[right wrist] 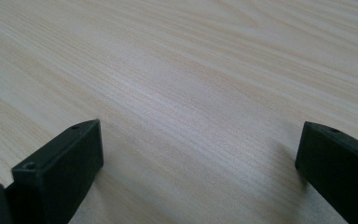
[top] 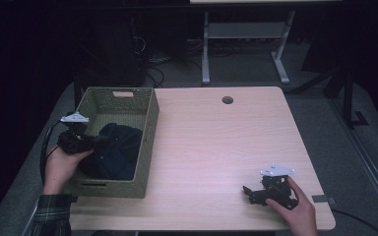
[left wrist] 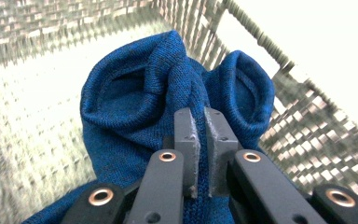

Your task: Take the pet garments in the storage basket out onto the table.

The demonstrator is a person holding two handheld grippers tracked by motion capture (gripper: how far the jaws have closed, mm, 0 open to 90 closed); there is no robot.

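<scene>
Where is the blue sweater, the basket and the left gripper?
blue sweater [left wrist: 130, 107]: left gripper view, on its knit fold.
basket [top: 150, 128]: high view, on its right rim.
left gripper [left wrist: 201, 154]: left gripper view, between its fingertips.

L hand [top: 64, 162] holds left gripper [left wrist: 199, 122], jaws squeezed nearly together. R hand [top: 298, 206] holds right gripper [top: 248, 192] low, jaws wide apart.

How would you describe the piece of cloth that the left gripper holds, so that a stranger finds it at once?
On the wooden table, look at its left edge, where a woven green basket stands. Inside it lies a dark blue knitted garment, bunched up, with a fold pinched between the jaws of the left gripper. It is the one soft, blue thing there; the right gripper rests open on bare wood.
</scene>
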